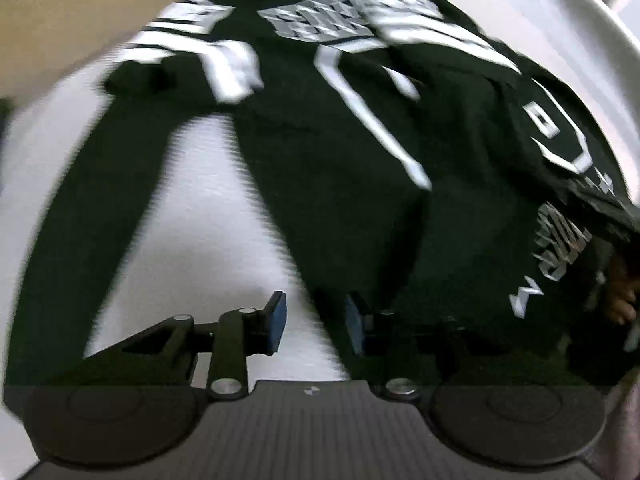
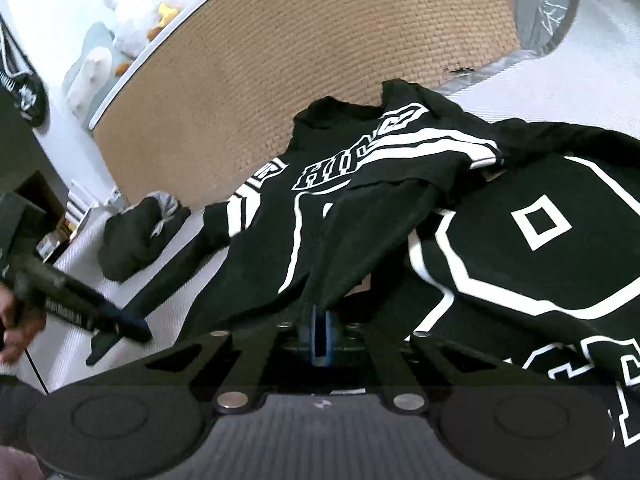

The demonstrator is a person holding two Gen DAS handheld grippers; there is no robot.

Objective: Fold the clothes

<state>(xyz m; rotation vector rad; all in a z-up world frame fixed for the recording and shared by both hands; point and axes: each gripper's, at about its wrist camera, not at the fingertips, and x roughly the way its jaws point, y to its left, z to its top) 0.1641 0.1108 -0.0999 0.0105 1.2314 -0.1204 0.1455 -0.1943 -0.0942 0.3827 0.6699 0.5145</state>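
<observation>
While the left gripper (image 1: 316, 322) hangs over the white surface (image 1: 224, 216), its two blue-padded fingers stand apart with nothing between them. Its left pad (image 1: 278, 322) is over bare white, and its right pad (image 1: 354, 324) sits at the edge of the black garment (image 1: 340, 152), though the blur leaves it unclear whether that pad touches the cloth. Ahead of and to the right of this gripper the garment, black with white stripes and lettering, spreads across the surface, one long dark limb of it trailing down on the gripper's left.

Further right, the right gripper (image 2: 320, 336) has its blue pads pressed together on a fold of the black garment (image 2: 360, 216), which rises in a taut ridge from the pinch. To this gripper's right lies a panel with a white octagon outline and a small square. On its far left the left gripper (image 2: 120, 322) shows, held by a hand (image 2: 16, 320). Ahead, beyond the garment, a tan woven panel (image 2: 280, 60) stands, with a dark bundle (image 2: 136, 236) to the left.
</observation>
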